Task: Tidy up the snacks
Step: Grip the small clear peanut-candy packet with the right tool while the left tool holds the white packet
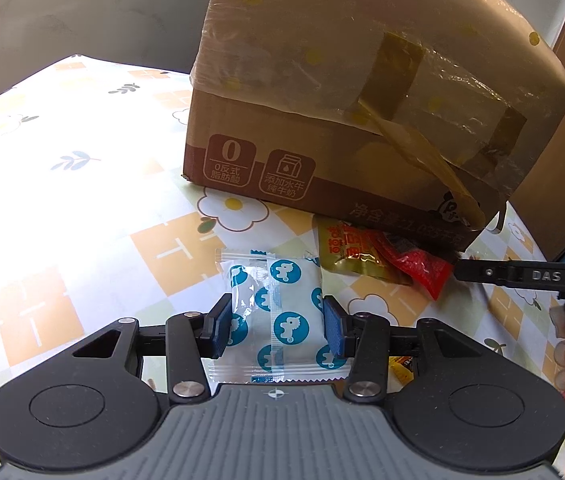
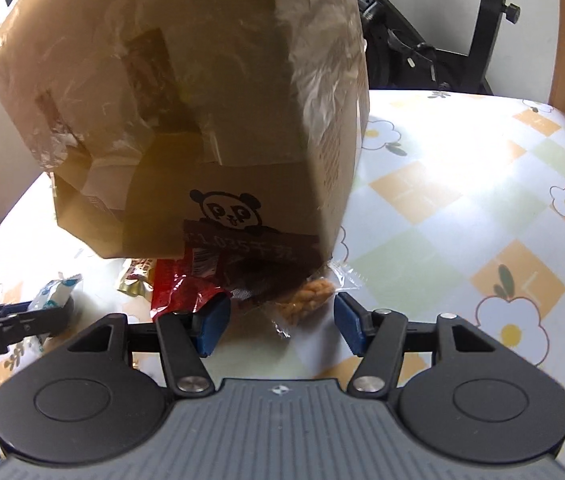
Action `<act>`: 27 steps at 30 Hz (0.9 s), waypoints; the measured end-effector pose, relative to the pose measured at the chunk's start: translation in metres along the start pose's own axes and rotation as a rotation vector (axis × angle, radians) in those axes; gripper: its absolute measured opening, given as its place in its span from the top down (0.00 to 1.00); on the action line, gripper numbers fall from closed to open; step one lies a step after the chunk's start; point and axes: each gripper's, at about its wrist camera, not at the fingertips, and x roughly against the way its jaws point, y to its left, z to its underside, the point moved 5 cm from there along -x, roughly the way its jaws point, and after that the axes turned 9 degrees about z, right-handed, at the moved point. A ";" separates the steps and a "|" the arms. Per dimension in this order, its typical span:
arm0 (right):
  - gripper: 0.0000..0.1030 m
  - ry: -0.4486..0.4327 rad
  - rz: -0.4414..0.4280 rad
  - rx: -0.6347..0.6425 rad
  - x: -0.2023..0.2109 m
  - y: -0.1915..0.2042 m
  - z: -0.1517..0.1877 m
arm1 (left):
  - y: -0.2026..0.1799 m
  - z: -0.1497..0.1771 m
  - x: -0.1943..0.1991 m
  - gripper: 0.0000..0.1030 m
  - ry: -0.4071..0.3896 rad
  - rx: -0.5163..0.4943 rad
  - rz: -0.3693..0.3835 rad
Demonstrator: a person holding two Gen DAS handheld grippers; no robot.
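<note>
Left wrist view. Your left gripper (image 1: pixel 278 330) has its blue-padded fingers (image 1: pixel 218 330) set at either side of the white sealed snack packet printed with blue seahorse circles (image 1: pixel 282 312); the pads appear to touch its edges, though whether they already pinch it cannot be told for certain. The packet lies flat on the floral-checked table (image 1: pixel 82 200), just in front of the taped brown cardboard box (image 1: pixel 342 112). Beside the packet, against the box's base, lie a gold foil sachet (image 1: pixel 346 256) and a red plastic wrapper (image 1: pixel 422 268).

Right wrist view. Your right gripper (image 2: pixel 278 322) holds its fingers wide and empty, near a clear packet of orange twisted biscuits (image 2: pixel 306 298) at the foot of the box.

Handling, as judged: the seahorse packet is likely light, soft and air-filled, with slippery film. Take it across the middle of its body, not the crimped end seals, and squeeze gently so the contents are not crushed.
</note>
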 end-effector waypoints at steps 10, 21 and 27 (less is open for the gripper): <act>0.49 -0.028 0.074 -0.036 -0.001 -0.016 0.000 | 0.003 0.002 0.004 0.53 -0.008 0.019 -0.012; 0.65 -0.052 0.174 -0.040 0.003 -0.030 -0.005 | 0.003 0.003 0.005 0.53 -0.010 0.018 -0.017; 0.65 -0.056 0.162 -0.117 0.006 -0.043 -0.010 | 0.000 0.003 0.002 0.53 -0.006 0.010 -0.014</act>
